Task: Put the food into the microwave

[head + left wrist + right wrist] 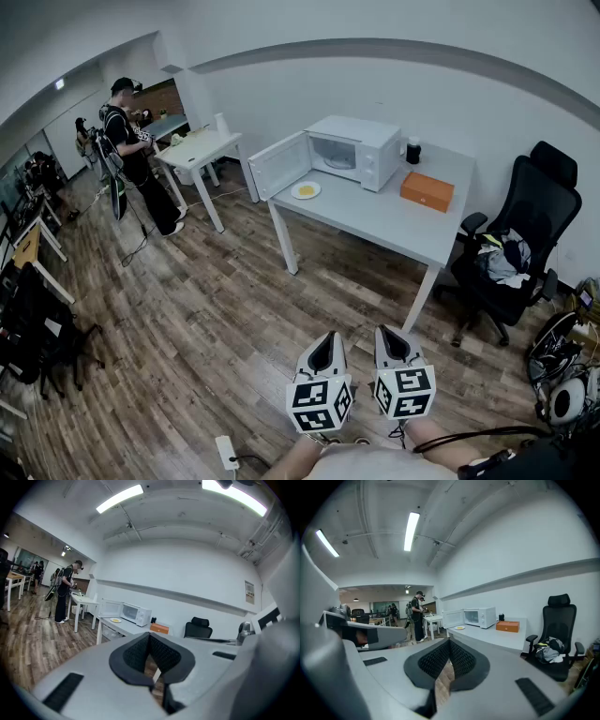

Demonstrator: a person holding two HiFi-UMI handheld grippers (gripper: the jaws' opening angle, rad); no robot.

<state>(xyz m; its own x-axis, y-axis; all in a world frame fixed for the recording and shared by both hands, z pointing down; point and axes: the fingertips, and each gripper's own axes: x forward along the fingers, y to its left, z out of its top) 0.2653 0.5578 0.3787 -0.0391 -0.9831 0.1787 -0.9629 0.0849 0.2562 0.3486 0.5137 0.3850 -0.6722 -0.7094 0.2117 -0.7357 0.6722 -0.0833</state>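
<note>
While far from the table (375, 221), left claw (324, 337) and right claw (387, 330) clenched empty; orange box (427, 191) beside microwave (361, 150).

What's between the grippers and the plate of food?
Bare wood floor, then the front edge of the white table, in the head view. Left gripper and right gripper hang far from the plate of food.

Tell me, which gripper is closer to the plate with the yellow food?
Left, but only slightly. The left gripper is almost straight out from the plate; the right gripper is beside it, off to the side. Both are far from the table.
</note>
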